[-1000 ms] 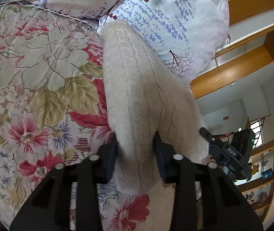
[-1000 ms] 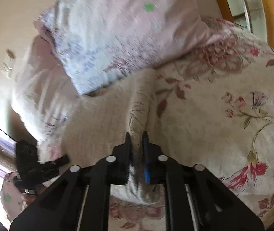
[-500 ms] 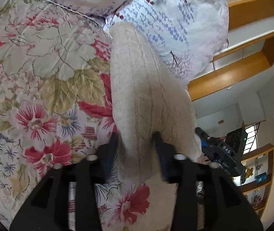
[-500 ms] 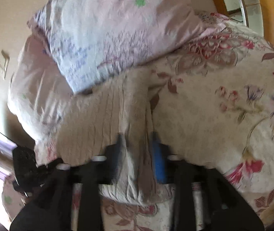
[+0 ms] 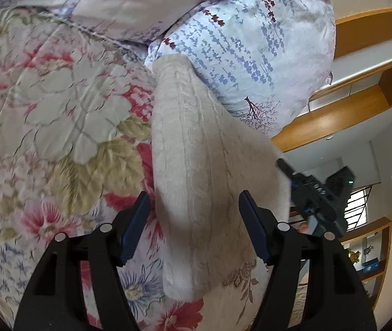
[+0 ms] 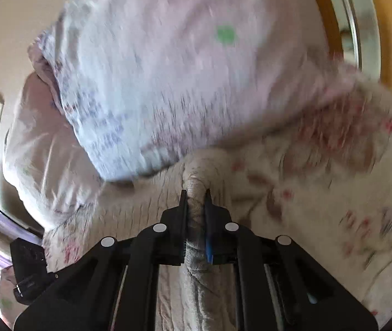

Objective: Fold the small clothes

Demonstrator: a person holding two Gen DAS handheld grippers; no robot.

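A cream cable-knit garment [image 5: 196,165] lies on the floral bedspread [image 5: 58,115], running from the pillows down between my left fingers. My left gripper [image 5: 193,220] is open, its jaws wide on either side of the knit and not pinching it. In the right wrist view my right gripper [image 6: 196,207] is shut on a bunched edge of the same cream knit [image 6: 196,187], which spreads out to the left over the bed. The right gripper also shows at the right of the left wrist view [image 5: 314,195].
A blue-and-white patterned pillow [image 5: 251,41] and a pale pink pillow [image 5: 99,0] lie right behind the garment. A wooden headboard shelf [image 5: 347,104] stands beyond them. The bedspread [image 6: 333,193] stretches to the right in the right wrist view.
My left gripper has opened and let go of the knit. My right gripper opened briefly, then shut again on the garment's edge and moved closer to the pillows.
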